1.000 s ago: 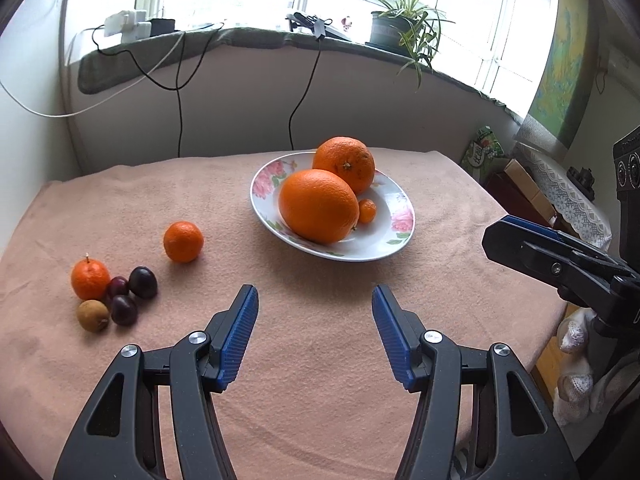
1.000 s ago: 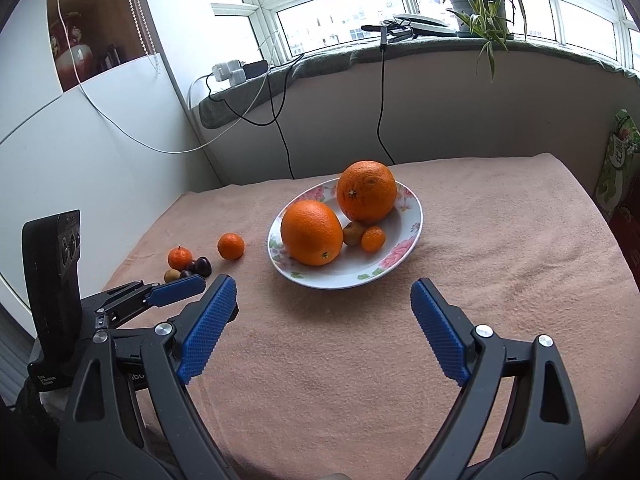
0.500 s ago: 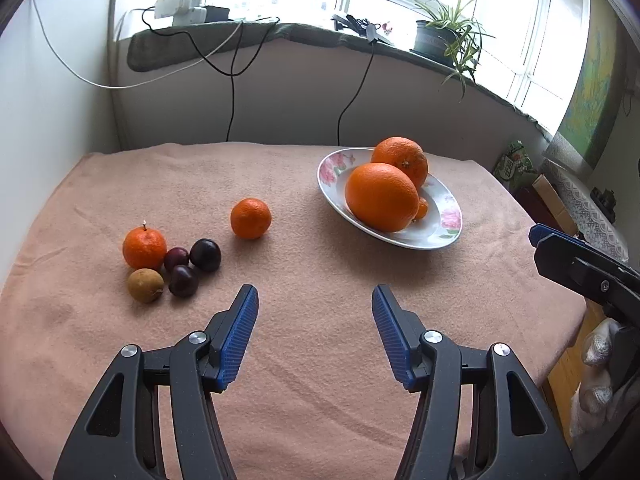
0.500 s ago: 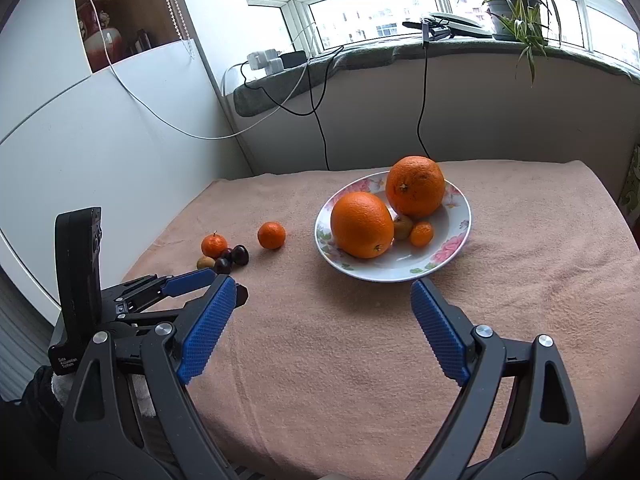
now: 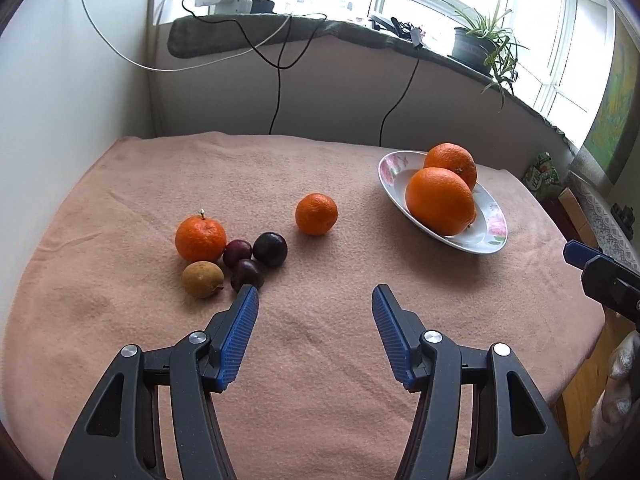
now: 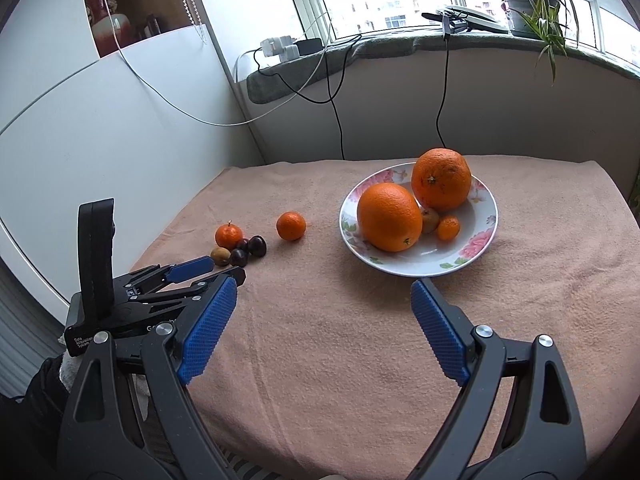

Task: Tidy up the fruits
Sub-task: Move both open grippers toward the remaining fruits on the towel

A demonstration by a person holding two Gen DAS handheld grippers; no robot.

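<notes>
I've swung my left claw (image 5: pixel 315 304) off the plate toward the loose fruit pile; it's spread, empty, one tip now just beside a dark plum (image 5: pixel 247 274). Tangerine (image 5: pixel 316 214) sits alone mid-worktop (image 5: pixel 120 184). Plate (image 6: pixel 478 240) already holds two big oranges. Right claw (image 6: pixel 324 300) spread, empty, hanging back. Looks like pile pickup comes next.

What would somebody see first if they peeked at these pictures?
Probably the two big oranges piled on the flowery plate toward the right of the pink cloth. Next, the little heap of loose fruit on the left: a tangerine, three dark plums and a brown fruit, with another tangerine alone between heap and plate. Up close, two open blue jaws frame each view.
</notes>
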